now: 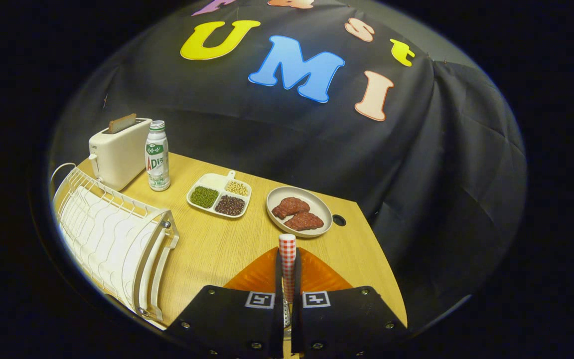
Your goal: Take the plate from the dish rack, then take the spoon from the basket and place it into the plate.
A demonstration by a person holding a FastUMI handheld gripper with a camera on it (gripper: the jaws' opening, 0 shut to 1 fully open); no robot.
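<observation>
Right at the near edge of the wooden table (207, 244), the gripper (287, 279) is pinched on the spoon (287, 259) by its checked handle (the bowl end is hidden between the fingers), held upright over the orange plate (259, 279) just ahead. Bare tabletop lies between that plate and the one white dish rack (112, 239) to the left. Beyond stand one grey dish of two meat pieces (299, 211), one three-part tray of beans (219, 194), one bottle (158, 155) and one toaster (117, 152).
</observation>
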